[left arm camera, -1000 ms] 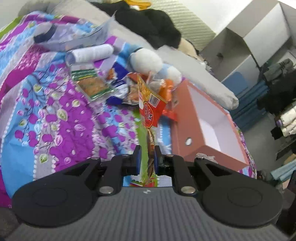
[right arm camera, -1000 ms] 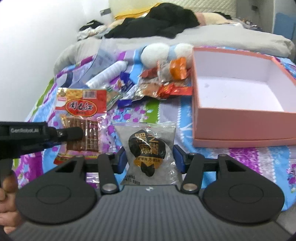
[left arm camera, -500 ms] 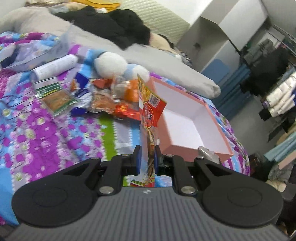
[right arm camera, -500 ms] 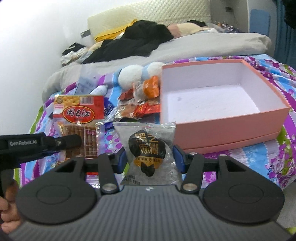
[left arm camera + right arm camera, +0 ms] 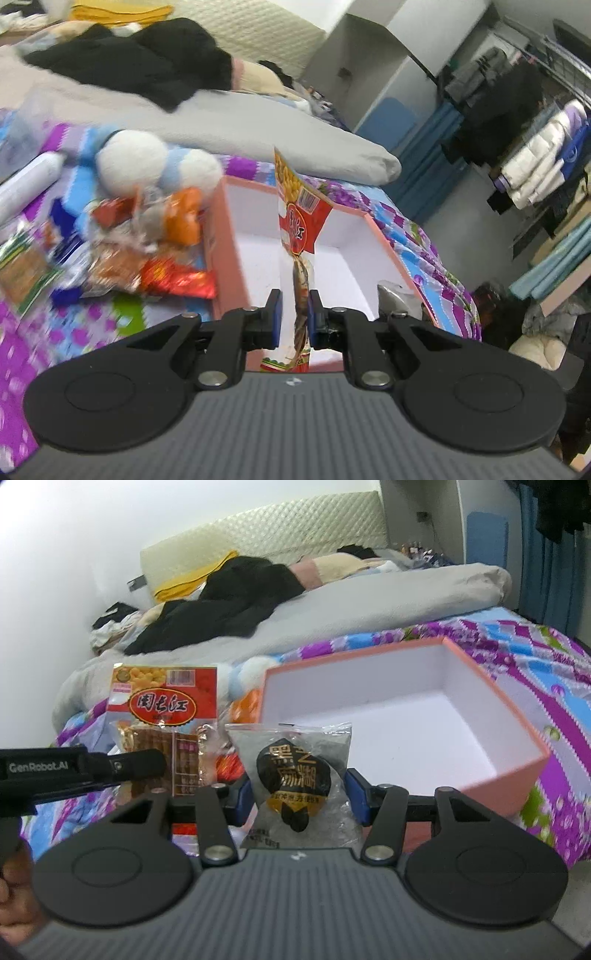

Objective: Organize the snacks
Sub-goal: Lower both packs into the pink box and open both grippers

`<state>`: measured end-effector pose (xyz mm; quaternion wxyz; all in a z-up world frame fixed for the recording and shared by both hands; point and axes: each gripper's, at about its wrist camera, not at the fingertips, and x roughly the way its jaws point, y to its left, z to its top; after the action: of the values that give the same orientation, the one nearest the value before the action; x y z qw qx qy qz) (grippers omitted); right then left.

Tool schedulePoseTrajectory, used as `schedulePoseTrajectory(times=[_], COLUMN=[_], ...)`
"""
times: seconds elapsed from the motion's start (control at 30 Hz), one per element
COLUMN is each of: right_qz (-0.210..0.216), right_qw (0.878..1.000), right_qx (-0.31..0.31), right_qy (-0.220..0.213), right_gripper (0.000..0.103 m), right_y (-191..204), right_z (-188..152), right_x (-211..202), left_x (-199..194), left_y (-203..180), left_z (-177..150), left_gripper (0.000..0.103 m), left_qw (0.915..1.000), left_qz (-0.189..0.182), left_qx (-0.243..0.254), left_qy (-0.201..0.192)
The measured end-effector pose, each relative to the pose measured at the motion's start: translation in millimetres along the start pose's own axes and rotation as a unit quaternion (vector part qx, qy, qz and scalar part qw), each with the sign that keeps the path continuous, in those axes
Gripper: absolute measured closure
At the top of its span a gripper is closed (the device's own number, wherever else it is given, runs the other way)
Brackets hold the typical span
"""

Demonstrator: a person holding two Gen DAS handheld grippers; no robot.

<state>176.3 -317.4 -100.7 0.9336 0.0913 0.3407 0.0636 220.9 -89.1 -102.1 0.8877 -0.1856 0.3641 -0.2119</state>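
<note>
My left gripper is shut on a red snack packet, held edge-on in front of the open pink box. The packet's face and the left gripper also show in the right wrist view. My right gripper is shut on a clear packet with a black and gold label, held just before the pink box's near left corner. The box's white inside holds nothing.
A pile of loose snack packets lies left of the box on the purple floral bedspread. A white and blue plush toy sits behind them. A grey duvet and black clothes lie beyond.
Both grippers have moved up and toward the box with their packets. The box now sits closer and more central in both views.
</note>
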Motion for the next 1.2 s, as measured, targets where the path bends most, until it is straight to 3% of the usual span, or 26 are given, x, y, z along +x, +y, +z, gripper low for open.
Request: schedulePoseTrajectory(times=[0.3,0.67,0.77,0.83,0.87,0.9,0.93,1.2], right_qz=[-0.038,-0.057,-0.055,-0.052,-0.052,-0.052,-0.055,-0.042], right_qw=[0.999,0.997,0.996,0.995,0.995,0.995,0.995,0.997], right_qx=[0.003,0.018,0.020,0.027,0.028,0.029,0.029,0.016], right_qy=[0.005,0.055,0.070,0.077,0.080,0.080,0.079,0.055], right_gripper=[0.048,0.048,0.047,0.047,0.040,0.034,0.026,0.025], right_y=[-40.4,-72.5,-73.0,-74.3,-74.3,-74.4,-73.4,-57.6], right_z=[35.5,37.8,33.5,32.4,32.2,32.3,32.3,34.5], right_x=[52.8,115.2,124.1,129.0,130.3,131.0,130.6,105.1], left_x=[88.9,167.1,173.7,177.0,175.9,173.6,170.0,127.4], left_y=[-18.8,-12.7,-8.1,-4.3,-3.5,-2.9,-3.3,-15.3], left_z=[46.7,57.2,57.0,58.7,58.7,59.0,59.2,56.6], left_gripper=[0.087,0.086,0.086,0.072,0.056,0.049,0.049,0.049], left_qw=[0.9979,0.9941,0.9935,0.9932,0.9933,0.9941,0.9945,0.9957], left_qz=[-0.017,-0.015,-0.008,-0.009,-0.009,-0.006,-0.005,-0.007], left_qx=[0.044,0.059,0.065,0.059,0.058,0.058,0.061,0.071], left_qy=[0.046,0.089,0.093,0.100,0.100,0.092,0.085,0.059])
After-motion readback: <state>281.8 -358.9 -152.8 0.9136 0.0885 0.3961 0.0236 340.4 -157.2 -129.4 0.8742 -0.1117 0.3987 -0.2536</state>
